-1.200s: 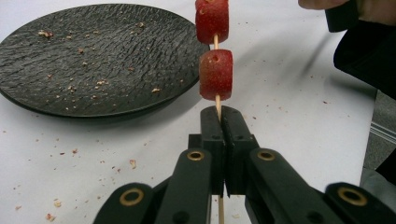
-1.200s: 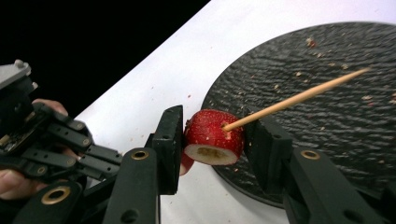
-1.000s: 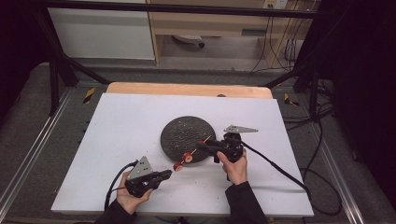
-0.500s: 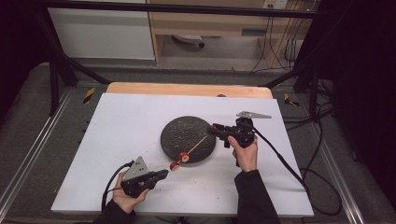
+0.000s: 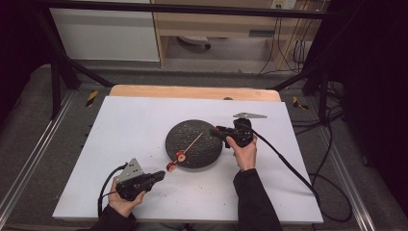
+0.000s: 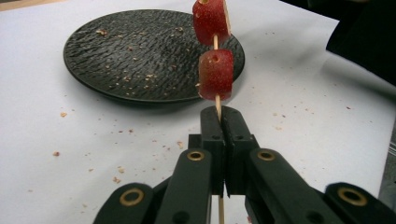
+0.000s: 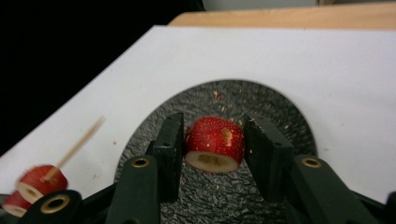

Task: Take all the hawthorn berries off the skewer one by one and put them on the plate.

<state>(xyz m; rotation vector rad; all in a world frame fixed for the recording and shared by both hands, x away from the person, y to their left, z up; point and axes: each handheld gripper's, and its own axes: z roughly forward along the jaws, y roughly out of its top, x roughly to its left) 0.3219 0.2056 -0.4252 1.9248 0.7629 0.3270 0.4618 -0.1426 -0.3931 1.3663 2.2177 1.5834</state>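
The skewer (image 6: 216,70) is a thin wooden stick carrying two red strawberry pieces (image 6: 215,73), and it is pinched at its lower end between the closed fingers of the left gripper (image 6: 220,122). In the high view it slants up from that gripper, near the worktop's front edge, toward the middle, so that its free tip reaches over the dark plate (image 5: 183,134). Holding it by the bare butt end leaves the pointed end clear, which looks like the reason for the grip: more fruit can be pushed on from that side.

The right gripper (image 7: 215,140) sits over the right-hand rim of the plate, which lies about the middle of the white worktop (image 5: 120,125). Its fingers are narrowed around a third strawberry piece (image 7: 215,143), which has a hole through its core. Whether the pads actually press the fruit or stand just beside it I cannot tell; the gap on each side is very slight. The piece appears raised a little off the crumb-strewn plate surface, though that is hard to confirm.

My reading is that this piece is meant for the skewer, and its hole would need lining up with the stick's tip.
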